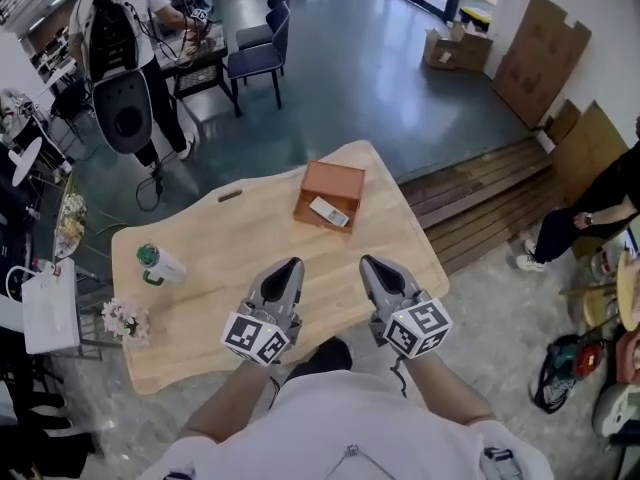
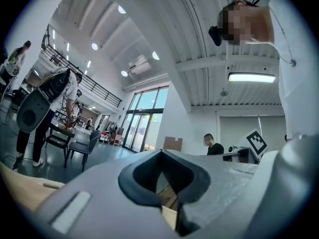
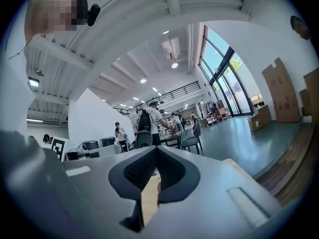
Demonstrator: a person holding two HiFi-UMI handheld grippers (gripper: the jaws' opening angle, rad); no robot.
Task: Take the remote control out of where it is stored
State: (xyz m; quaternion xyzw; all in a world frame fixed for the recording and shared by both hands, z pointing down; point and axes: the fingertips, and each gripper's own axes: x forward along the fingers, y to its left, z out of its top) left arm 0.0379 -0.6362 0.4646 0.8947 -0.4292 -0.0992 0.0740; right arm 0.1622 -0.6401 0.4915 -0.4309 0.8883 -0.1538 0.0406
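A pale wooden table [image 1: 200,298] with a wavy edge fills the space under and ahead of both tongs, standing on a grey-green floor [image 1: 380,68]. Beyond the table's far right corner, off to the right of the right tongs [image 1: 369,262], a low platform of dark wooden planks [image 1: 480,193] runs along the wall. Flat cardboard sheets [image 1: 540,53] lean there, and an open carton [image 1: 442,46] sits on the floor nearby. A person in black [image 1: 590,218] stands at the far right. Well ahead of the left tongs [image 1: 291,265] and to their left, another person wearing a backpack [image 1: 120,28] bends over a dark desk, with two blue chairs [image 1: 262,48] beside it.

On the table, straight ahead of the two tongs and a little nearer the right pair's line, lies a shallow brown box [image 1: 322,180], open at the top. The remote control [image 1: 329,212] lies slantwise inside it, towards the near edge. Only bare tabletop lies between the tips and the box. Left of the left tongs, well apart from them, a green-and-white cup [image 1: 160,264] lies on its side. Nearer the table's left edge is a small bunch of pale flowers [image 1: 125,318].

Both tongs are held side by side above the near part of the table, pointing towards the box. Each pair is pressed together at the tips with nothing between them.
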